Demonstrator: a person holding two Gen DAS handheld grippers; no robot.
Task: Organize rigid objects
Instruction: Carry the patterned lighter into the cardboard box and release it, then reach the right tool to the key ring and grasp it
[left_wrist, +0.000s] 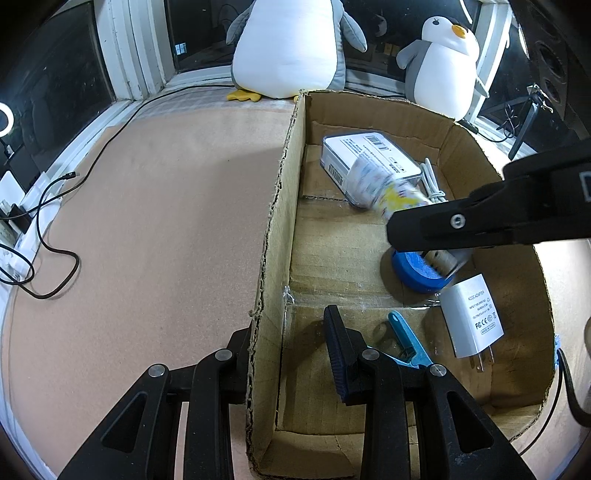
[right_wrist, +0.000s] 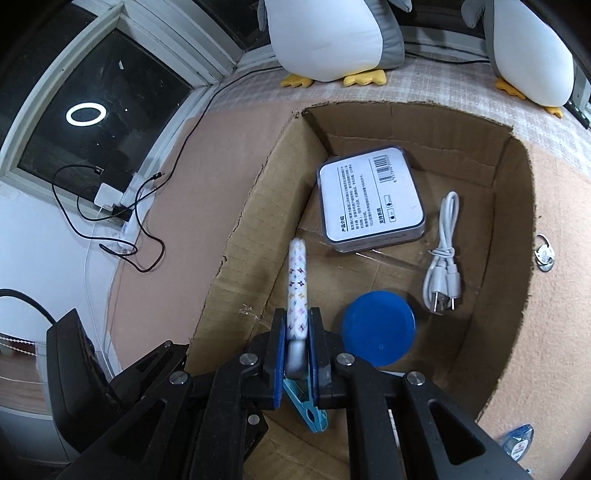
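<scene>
Your right gripper pinches the patterned pen over the cardboard box whose wall your left gripper clamps; release high and it may bounce onto the blue lid.

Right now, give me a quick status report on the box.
Left gripper clamped on box wall. Right gripper shut on patterned pen, over the box. Blue lid and teal clip underneath.

The white adapter reads "AC/DC ADAPTER" and "FC".
</scene>
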